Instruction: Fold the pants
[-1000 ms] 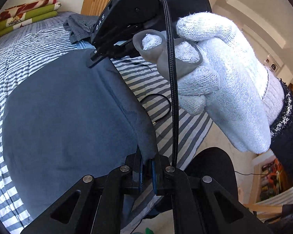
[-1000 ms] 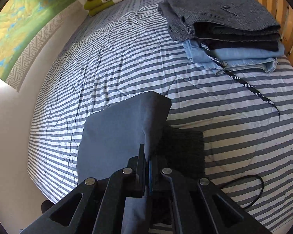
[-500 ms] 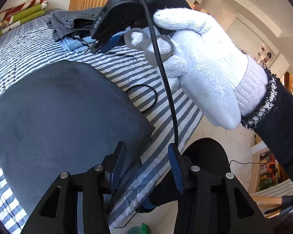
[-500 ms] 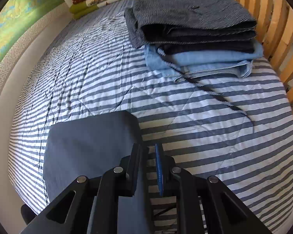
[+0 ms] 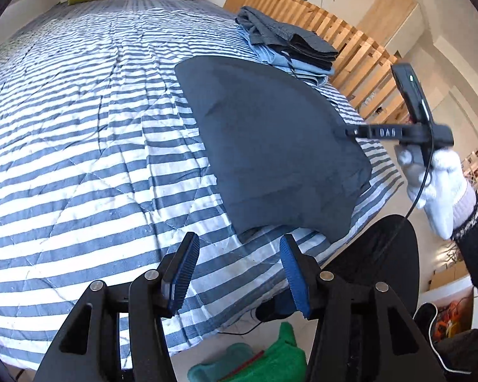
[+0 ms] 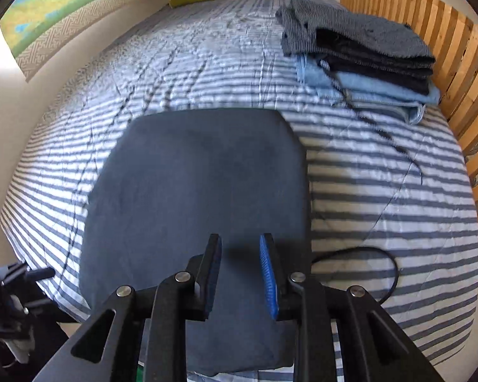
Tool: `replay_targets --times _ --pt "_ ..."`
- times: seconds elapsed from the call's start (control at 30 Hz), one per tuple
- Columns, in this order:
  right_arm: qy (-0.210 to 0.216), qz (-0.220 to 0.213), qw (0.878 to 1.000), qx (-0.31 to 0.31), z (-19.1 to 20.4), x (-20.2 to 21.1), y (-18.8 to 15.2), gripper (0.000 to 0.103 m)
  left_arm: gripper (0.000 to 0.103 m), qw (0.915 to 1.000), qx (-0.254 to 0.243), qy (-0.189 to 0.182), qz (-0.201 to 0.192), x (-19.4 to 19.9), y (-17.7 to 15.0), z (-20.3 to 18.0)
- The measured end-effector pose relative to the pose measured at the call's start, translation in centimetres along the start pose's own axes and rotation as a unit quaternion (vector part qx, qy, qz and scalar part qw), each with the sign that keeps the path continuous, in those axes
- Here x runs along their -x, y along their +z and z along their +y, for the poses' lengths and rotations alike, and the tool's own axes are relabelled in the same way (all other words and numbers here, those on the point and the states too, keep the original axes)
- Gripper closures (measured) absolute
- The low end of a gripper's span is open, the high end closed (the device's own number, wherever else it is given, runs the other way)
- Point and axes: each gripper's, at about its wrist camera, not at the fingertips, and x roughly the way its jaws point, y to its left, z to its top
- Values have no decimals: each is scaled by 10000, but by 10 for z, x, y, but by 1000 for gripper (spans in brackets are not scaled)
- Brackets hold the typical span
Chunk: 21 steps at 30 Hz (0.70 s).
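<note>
Dark pants (image 6: 200,191) lie folded flat on the bed (image 6: 382,191), near the folded stack (image 6: 366,57). Left tool (image 5: 237,270) and right tool (image 6: 240,270) both released, empty. Fold appears done; next likely transfer onto the stack.

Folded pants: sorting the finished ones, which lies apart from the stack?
The dark grey pants, flat and alone under the open right gripper; the others are stacked by the slats.

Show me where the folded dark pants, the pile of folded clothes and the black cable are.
folded dark pants (image 6: 200,184): right wrist view, middle of top layer.
pile of folded clothes (image 6: 366,47): right wrist view, top grey garment.
black cable (image 6: 393,267): right wrist view, bend of loop.
</note>
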Motion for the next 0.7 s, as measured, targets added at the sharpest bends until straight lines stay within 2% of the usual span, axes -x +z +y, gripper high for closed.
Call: replay_targets --times 0.07,0.1,0.17,0.2,0.27,0.33,0.43,0.53,0.63,0.7 --pt "-502 99 9983 282 0 -12 -21 80 47 10000 39 -73 12 -3 -6 5" --pt "-728 145 9966 357 -3 -14 -29 74 47 9999 4 -102 16 -9 -6 5" --pt "-973 144 9950 171 -12 -6 -34 69 48 9997 9 -232 82 -23 -4 1" --pt "-902 112 9958 79 -13 1 -33 69 48 9994 42 -319 102 -31 -3 -3" --pt "-709 -110 9974 77 -5 21 -22 69 66 9990 59 -405 159 -37 -3 -9" --pt "-530 -326 9978 217 16 36 -2 69 67 9989 99 -447 119 -39 -4 -10" --pt "32 -436 9985 342 54 37 38 69 79 9985 226 -492 68 -39 -7 -6" --pt "460 -312 9972 510 94 9 79 69 85 9974 423 -581 54 -39 -7 2" --pt "940 37 9947 414 129 -35 112 69 92 9973 428 -588 42 -42 -5 5" --pt "957 309 9941 403 148 -65 126 69 96 9978 349 -568 17 -39 -7 2"
